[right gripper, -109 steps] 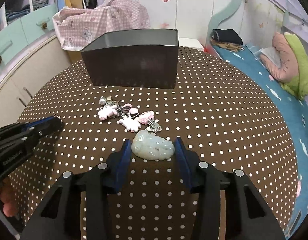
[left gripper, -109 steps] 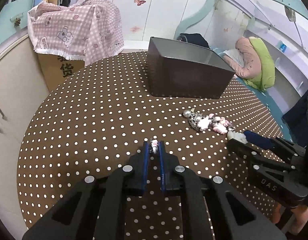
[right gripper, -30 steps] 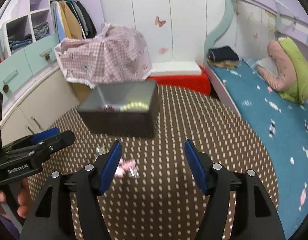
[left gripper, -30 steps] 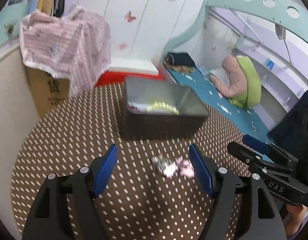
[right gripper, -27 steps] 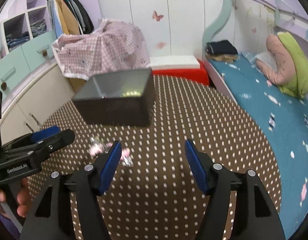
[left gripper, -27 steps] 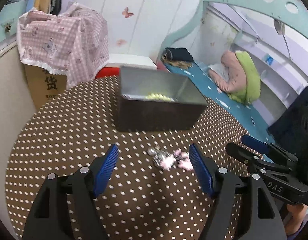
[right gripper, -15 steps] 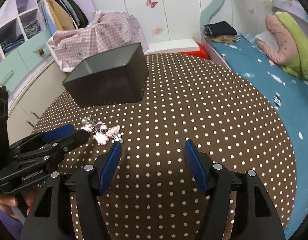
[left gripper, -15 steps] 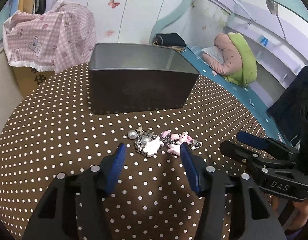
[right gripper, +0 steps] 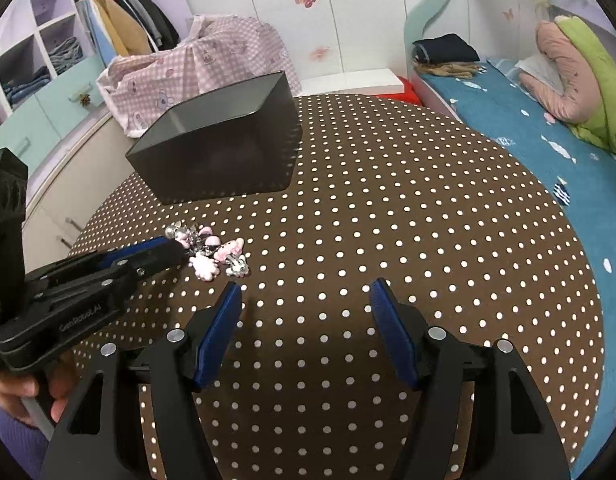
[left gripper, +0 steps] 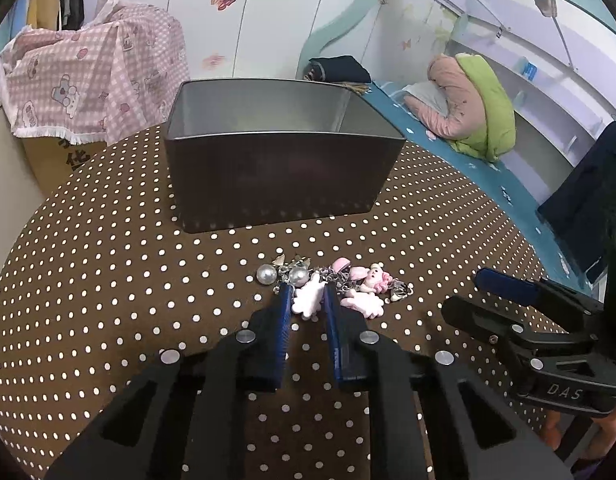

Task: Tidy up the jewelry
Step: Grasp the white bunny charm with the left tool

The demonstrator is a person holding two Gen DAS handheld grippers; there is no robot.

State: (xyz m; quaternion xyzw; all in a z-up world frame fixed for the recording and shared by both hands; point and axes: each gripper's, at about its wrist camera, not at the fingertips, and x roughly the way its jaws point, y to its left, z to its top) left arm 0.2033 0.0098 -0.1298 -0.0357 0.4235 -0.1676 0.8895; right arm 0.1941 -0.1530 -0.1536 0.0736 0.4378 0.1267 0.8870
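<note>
Left gripper (left gripper: 307, 300) has just been closing its jaws, which now stand narrow, with a pale pink charm (left gripper: 308, 298) of the charm cluster (left gripper: 340, 284) between the blue pads; they look to be pressing it, the sensible hold for lifting the whole tangle toward the dark metal box (left gripper: 276, 168) just behind (its contents are hidden from this low angle). Brown polka-dot cloth covers the round table (left gripper: 108, 272), with a pink checked cloth (left gripper: 92, 80) over a carton beyond.

Right gripper (right gripper: 306, 300), seen from its own camera, hangs wide and empty over bare table, well apart from the cluster, likely waiting its turn. A bed with blue bedding (right gripper: 528, 128) and open wardrobe shelves (right gripper: 48, 52) flank the room.
</note>
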